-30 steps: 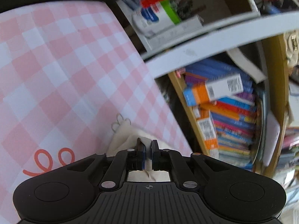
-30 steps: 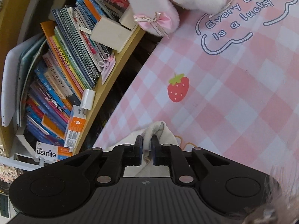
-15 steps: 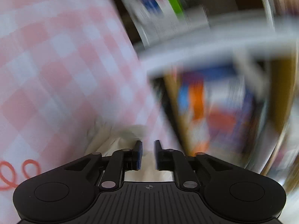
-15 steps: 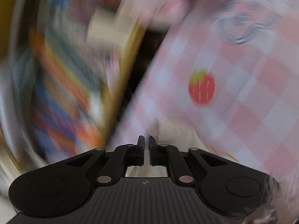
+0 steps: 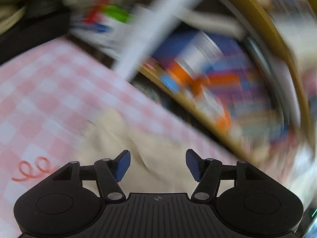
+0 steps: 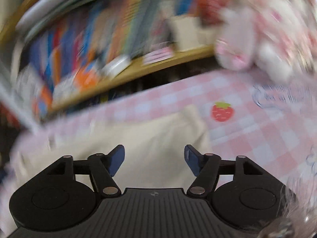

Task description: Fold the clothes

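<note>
The left gripper (image 5: 158, 163) is spread wide and holds nothing. The right gripper (image 6: 154, 162) is spread wide too, with nothing in it. The cream cloth (image 6: 138, 138) lies on the pink checked tablecloth (image 6: 257, 138), just in front of both grippers, near the edge by the bookshelf (image 6: 158, 63). A red strawberry (image 6: 222, 111) is printed beside the cloth. Both pictures are blurry. It looks like one fold is laid down. Next, the grippers likely need to find a new edge and pinch it.

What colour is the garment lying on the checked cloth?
Cream garment, plainest in the right wrist view.
</note>
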